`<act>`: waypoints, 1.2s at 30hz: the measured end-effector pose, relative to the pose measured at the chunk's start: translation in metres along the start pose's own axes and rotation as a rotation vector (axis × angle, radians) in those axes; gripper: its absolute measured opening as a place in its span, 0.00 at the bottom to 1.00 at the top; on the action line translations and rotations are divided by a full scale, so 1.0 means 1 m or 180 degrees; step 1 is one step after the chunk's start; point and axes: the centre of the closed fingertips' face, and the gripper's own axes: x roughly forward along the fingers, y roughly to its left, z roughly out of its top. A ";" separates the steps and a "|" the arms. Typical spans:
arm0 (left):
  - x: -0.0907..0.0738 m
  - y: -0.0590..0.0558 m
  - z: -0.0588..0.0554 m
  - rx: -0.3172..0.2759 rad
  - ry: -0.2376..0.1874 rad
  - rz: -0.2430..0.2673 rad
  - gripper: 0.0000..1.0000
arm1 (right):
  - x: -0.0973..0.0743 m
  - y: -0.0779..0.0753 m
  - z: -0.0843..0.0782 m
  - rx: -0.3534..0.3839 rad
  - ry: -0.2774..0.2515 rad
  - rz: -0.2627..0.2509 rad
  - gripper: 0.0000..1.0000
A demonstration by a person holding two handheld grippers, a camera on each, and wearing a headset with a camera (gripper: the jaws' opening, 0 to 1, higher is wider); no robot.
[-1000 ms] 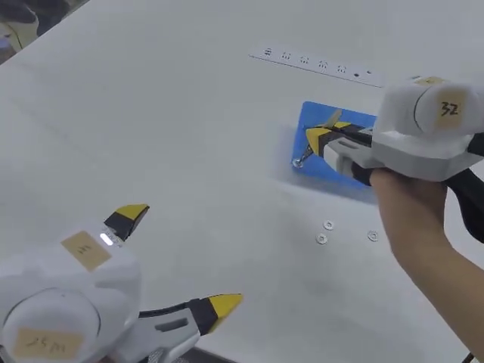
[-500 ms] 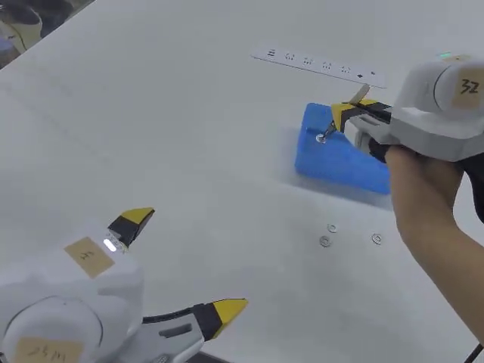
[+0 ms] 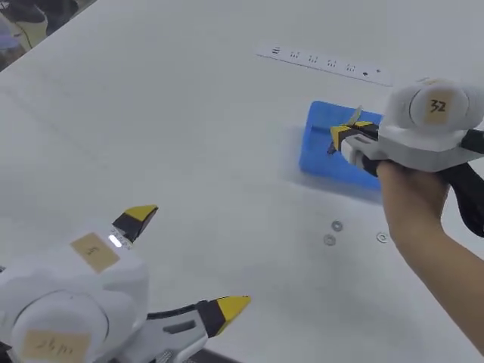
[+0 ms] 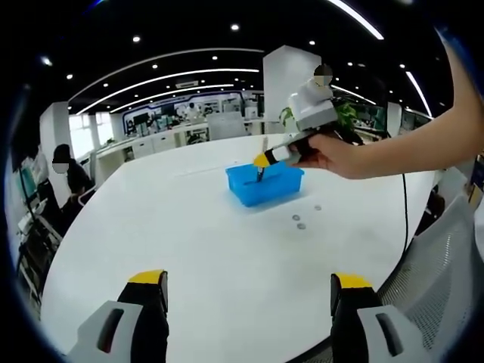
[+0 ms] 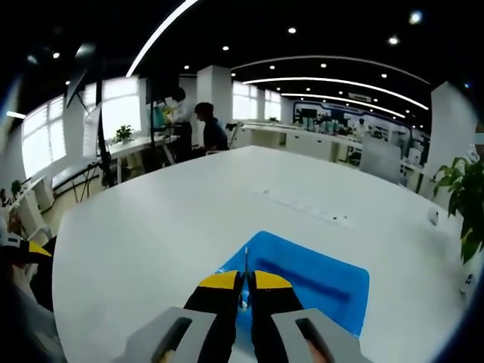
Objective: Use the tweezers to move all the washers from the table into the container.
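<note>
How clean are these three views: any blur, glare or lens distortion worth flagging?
Head view: soft throughout, the right claw and blue container smeared, the washers tiny specks, the white table washed out. Left gripper view: sharp, fisheye bows the ceiling lights. Right gripper view: same bowing, bright windows at left, tweezers visible.

Sticker [image 3: 437,107] on right gripper [image 3: 334,140] reads "32"; left gripper [image 3: 189,259] labels [image 3: 92,249] illegible.

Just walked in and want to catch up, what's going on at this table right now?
A person is working with two handheld grippers. The right gripper is shut on the tweezers, holding their tips over the blue container. Whether anything is pinched in them is too small to tell. Three washers lie on the table beside the container. The left gripper hangs open, holding nothing.
</note>
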 end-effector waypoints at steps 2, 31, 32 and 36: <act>0.000 -0.001 0.001 -0.0019 -0.0008 -0.0023 0.90 | 0.002 0.000 -0.002 0.0019 0.0020 0.0002 0.02; 0.000 -0.002 0.002 0.0000 -0.0001 -0.0015 0.90 | 0.001 -0.005 -0.010 -0.0020 0.0117 -0.0017 0.03; 0.000 -0.001 0.002 0.0003 0.0000 -0.0013 0.90 | 0.000 -0.005 -0.007 -0.0004 0.0095 -0.0029 0.03; 0.000 0.000 0.002 0.0000 -0.0011 -0.0005 0.90 | -0.006 -0.006 0.004 0.0101 0.0000 -0.0023 0.02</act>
